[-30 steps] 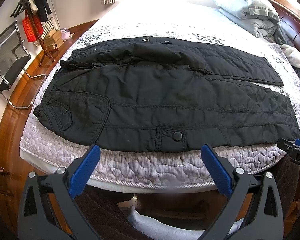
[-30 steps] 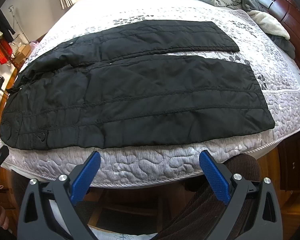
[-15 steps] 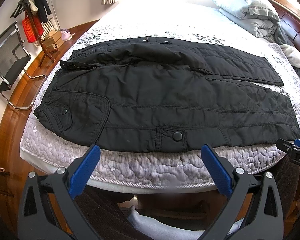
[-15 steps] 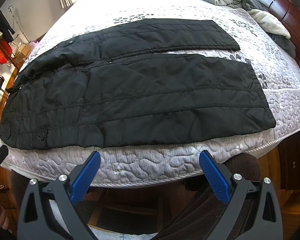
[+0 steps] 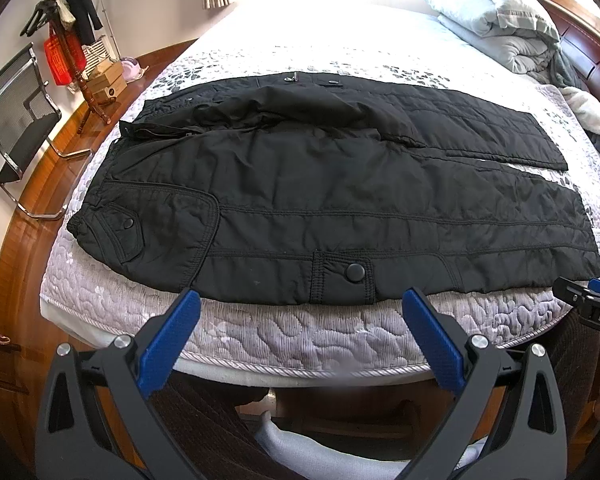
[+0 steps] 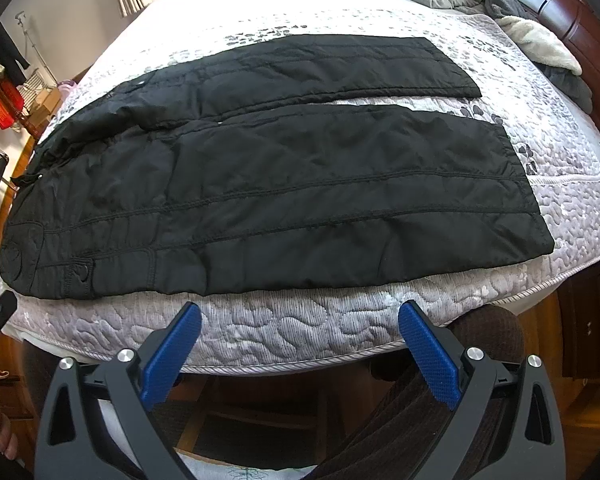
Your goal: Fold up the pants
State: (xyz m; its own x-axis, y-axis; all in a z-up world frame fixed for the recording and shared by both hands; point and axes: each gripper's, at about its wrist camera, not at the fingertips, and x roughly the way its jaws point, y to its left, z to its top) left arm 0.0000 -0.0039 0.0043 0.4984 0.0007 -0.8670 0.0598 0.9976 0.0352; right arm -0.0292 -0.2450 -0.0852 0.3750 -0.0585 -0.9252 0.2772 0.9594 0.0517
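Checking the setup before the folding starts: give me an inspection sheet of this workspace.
Surface: bed with a quilted grey cover.
Job's things: black pants spread flat and unfolded, waist to the left, both legs side by side.
Clutter: bedding pile at the far right corner, apart from the pants.
Grippers: left gripper and right gripper both open, empty, short of the near bed edge.
Cables: nothing seen.
Surroundings: chair, coat stand, wooden floor.
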